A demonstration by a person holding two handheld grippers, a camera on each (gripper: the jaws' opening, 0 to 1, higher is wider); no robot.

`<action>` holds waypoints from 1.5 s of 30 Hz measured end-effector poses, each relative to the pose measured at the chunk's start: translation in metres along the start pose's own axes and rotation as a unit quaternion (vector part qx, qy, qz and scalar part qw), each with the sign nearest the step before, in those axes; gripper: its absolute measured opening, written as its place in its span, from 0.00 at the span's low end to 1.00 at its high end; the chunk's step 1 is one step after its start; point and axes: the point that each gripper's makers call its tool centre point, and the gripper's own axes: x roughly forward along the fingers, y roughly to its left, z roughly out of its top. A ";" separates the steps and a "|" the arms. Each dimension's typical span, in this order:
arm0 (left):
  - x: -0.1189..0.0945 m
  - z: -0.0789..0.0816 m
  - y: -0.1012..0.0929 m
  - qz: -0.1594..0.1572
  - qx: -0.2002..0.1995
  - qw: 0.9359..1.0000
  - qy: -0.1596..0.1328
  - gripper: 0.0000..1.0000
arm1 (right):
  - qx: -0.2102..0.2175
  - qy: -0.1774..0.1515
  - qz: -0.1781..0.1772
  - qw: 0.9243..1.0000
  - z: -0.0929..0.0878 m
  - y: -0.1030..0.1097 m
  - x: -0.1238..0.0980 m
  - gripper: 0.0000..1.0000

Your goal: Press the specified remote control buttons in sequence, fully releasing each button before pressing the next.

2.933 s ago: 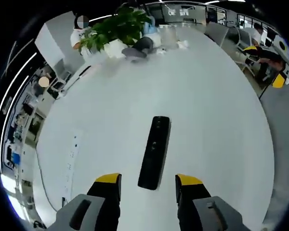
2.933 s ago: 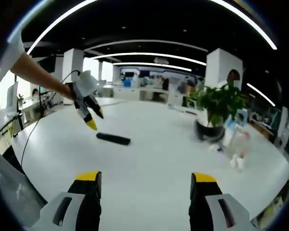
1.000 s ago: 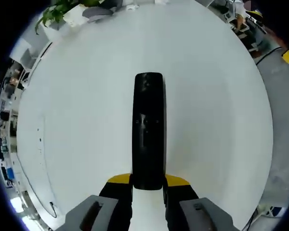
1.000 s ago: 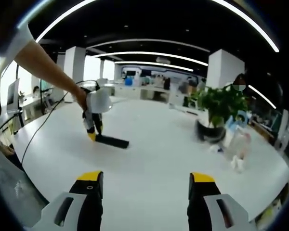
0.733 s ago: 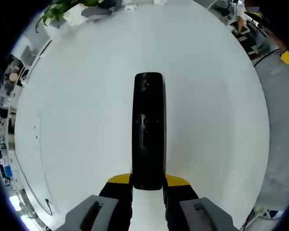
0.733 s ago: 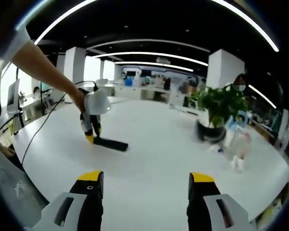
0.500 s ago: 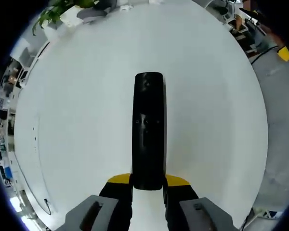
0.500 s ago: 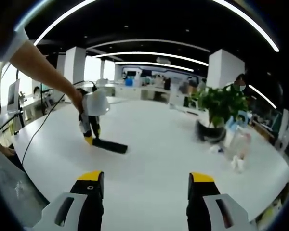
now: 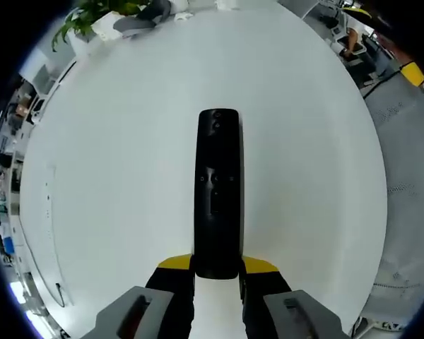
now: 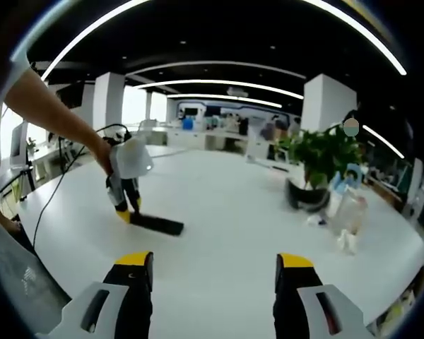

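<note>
A long black remote control (image 9: 218, 191) lies lengthwise on the white table (image 9: 127, 155), its buttons facing up. My left gripper (image 9: 217, 267) is shut on the remote's near end, yellow tips pressed to both sides. In the right gripper view the same remote (image 10: 156, 224) lies flat at the left of the table, with the left gripper (image 10: 125, 214) clamped on its far-left end and a person's arm behind it. My right gripper (image 10: 214, 263) stands open above the table's near part, nothing between its yellow-tipped jaws.
A potted green plant (image 10: 318, 169) and a clear bottle-like item (image 10: 346, 212) stand at the table's right side in the right gripper view. The plant (image 9: 102, 14) sits at the far edge in the left gripper view. A cable (image 10: 49, 194) trails off the left.
Since 2.9 s ago my left gripper came down and shut on the remote's end. In the last second it has drawn the remote slightly left and nearer in the right gripper view.
</note>
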 end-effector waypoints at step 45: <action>0.000 0.002 -0.071 0.006 0.014 0.999 0.032 0.23 | -0.005 -0.004 0.005 1.000 0.000 0.003 -0.003 0.66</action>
